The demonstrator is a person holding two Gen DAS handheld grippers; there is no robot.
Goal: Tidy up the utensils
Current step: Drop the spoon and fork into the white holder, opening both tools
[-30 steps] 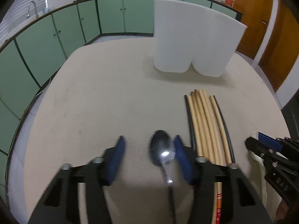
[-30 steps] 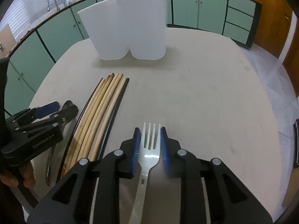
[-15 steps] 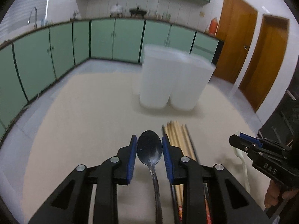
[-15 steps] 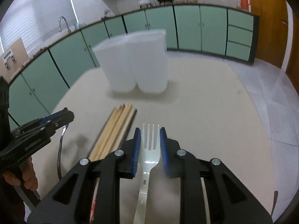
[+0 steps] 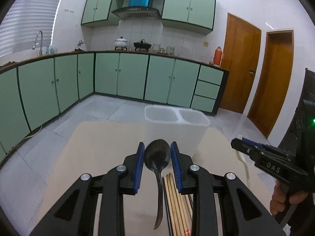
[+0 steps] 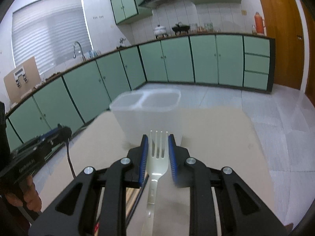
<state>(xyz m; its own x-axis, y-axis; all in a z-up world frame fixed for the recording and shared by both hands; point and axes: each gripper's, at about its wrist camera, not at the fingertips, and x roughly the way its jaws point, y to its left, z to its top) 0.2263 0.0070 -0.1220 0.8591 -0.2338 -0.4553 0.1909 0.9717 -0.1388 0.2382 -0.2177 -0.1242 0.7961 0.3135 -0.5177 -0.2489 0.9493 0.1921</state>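
a: what do we have in our left gripper (image 5: 157,158)?

b: the blue pads are squeezed on the bowl of a dark spoon (image 5: 157,157). its handle hangs down and back toward us, off the table

a: and our right gripper (image 6: 156,153)?

b: it is pinched narrow on the head of a pale fork (image 6: 157,153). the prongs stick out in front and the handle runs back under the tongs. from the left camera we see that gripper at the right side, with the fork hanging down from its tip

a: what lies under our tongs?

b: a bunch of chopsticks (image 5: 177,204), tan ones with black ones at the edges, flat on the beige table (image 5: 98,157). they are just below the left gripper, beside the spoon handle. in the right camera only a small bit of them shows under the tongs

a: where is the white holder?

b: the white container (image 5: 175,125) stands upright at the far side of the table, right in front of both grippers. it has two open cups side by side. we cannot tell if there is something inside

a: and farther out?

b: green cabinets (image 6: 177,61) run all along the wall, with a tap (image 6: 77,49) by the window, pots on the counter, and brown doors (image 5: 242,63) on the right. a hand (image 5: 285,198) holds the right gripper's grip
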